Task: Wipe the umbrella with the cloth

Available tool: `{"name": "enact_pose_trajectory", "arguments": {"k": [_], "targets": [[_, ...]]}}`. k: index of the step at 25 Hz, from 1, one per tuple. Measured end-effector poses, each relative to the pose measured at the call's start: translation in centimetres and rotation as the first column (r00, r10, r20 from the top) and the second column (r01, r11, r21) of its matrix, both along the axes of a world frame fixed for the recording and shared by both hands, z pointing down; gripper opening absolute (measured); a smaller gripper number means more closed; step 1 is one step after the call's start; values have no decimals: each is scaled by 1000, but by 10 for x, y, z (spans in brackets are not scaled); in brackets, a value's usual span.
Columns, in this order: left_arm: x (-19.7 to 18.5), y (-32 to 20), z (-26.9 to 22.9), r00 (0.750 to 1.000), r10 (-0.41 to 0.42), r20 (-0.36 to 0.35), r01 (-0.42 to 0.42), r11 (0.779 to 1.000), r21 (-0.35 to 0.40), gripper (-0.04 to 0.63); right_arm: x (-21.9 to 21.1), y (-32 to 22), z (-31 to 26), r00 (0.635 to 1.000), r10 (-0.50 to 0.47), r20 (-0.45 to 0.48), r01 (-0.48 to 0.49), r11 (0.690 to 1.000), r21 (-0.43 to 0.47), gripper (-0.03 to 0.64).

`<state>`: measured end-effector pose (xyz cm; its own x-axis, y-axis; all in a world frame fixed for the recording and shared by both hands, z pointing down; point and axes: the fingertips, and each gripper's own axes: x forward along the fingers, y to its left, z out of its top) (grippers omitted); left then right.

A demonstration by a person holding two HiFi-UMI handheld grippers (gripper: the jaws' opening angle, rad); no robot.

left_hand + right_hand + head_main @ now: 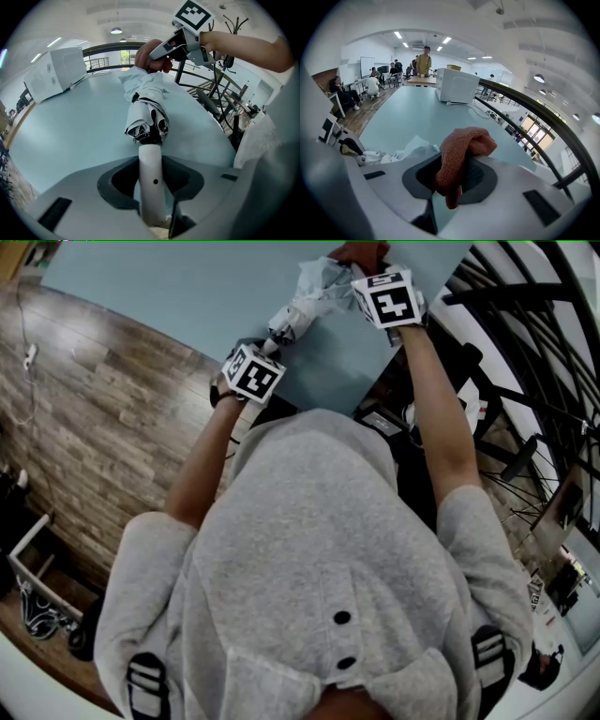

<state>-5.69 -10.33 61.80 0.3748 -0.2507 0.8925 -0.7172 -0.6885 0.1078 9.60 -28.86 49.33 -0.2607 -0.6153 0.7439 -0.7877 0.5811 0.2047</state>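
Observation:
A folded white umbrella [305, 306] lies over the pale blue table [169, 296], held between my two grippers. My left gripper [151, 174] is shut on its white handle [151, 164], and the bunched canopy [149, 110] stretches away from the jaws. My right gripper [454, 180] is shut on a rust-red cloth [461, 152], which hangs out of the jaws right over the umbrella's canopy end [405, 150]. In the left gripper view, the right gripper [183, 42] presses the cloth [149, 57] onto the far end of the canopy. The head view shows the left gripper [251, 371] near my body and the right gripper [389, 298] farther out.
A white box-shaped appliance [457, 85] with a cable stands farther along the table. A dark railing [525, 112] and black metal frames [525, 352] run along the right side. Wooden floor [84, 427] lies to the left. Several people are at the room's far end [424, 61].

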Motion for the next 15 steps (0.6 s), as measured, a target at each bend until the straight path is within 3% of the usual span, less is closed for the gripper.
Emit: {"name": "enact_pose_trajectory", "arguments": {"k": [8, 15], "targets": [[0, -2, 1, 1000, -2, 1, 2, 1000, 12, 156, -28, 23, 14, 990, -127, -60, 126, 992, -19, 80], [1, -2, 2, 1000, -3, 2, 3, 1000, 13, 156, -45, 40, 27, 981, -183, -66, 180, 982, -50, 80]]}}
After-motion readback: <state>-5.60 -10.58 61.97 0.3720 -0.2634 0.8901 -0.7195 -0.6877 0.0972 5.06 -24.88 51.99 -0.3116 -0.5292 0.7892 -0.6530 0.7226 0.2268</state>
